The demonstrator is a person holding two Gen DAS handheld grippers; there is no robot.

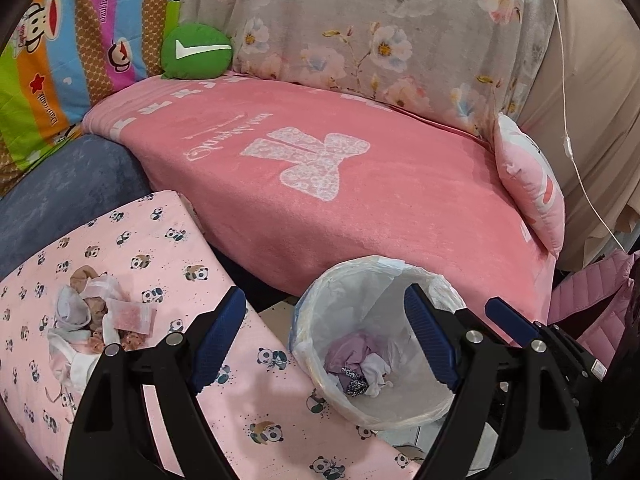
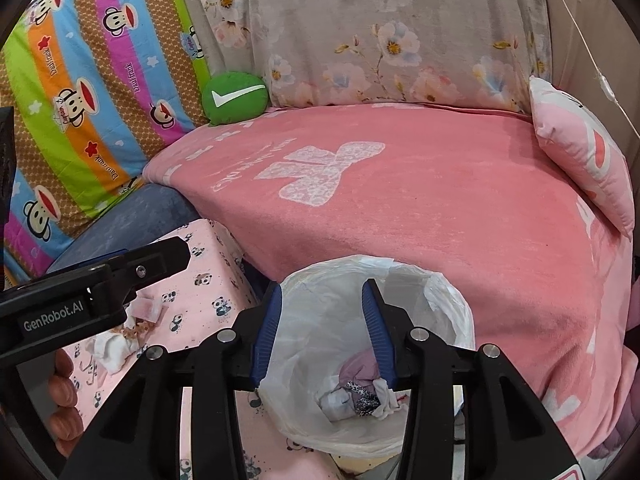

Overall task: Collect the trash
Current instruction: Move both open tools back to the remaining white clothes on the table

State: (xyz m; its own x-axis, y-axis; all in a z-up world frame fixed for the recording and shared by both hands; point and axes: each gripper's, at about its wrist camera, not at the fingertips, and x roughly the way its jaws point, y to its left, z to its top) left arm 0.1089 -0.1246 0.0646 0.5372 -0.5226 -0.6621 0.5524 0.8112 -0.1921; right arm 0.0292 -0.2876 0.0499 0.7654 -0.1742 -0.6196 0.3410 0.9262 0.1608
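Both tools hang over the lined trash bin (image 2: 448,304), which stands on the floor against the pink-blanketed sofa (image 2: 440,208). The right tool (image 2: 322,334) is partly open with nothing between its blue pads, directly above crumpled trash (image 2: 360,392) at the bin's bottom. The left tool (image 1: 326,342) is spread wide and empty, one finger over the bin, the other over the panda-print surface (image 1: 256,400). A pile of scraps (image 1: 100,320) lies on that surface, left of the left tool.
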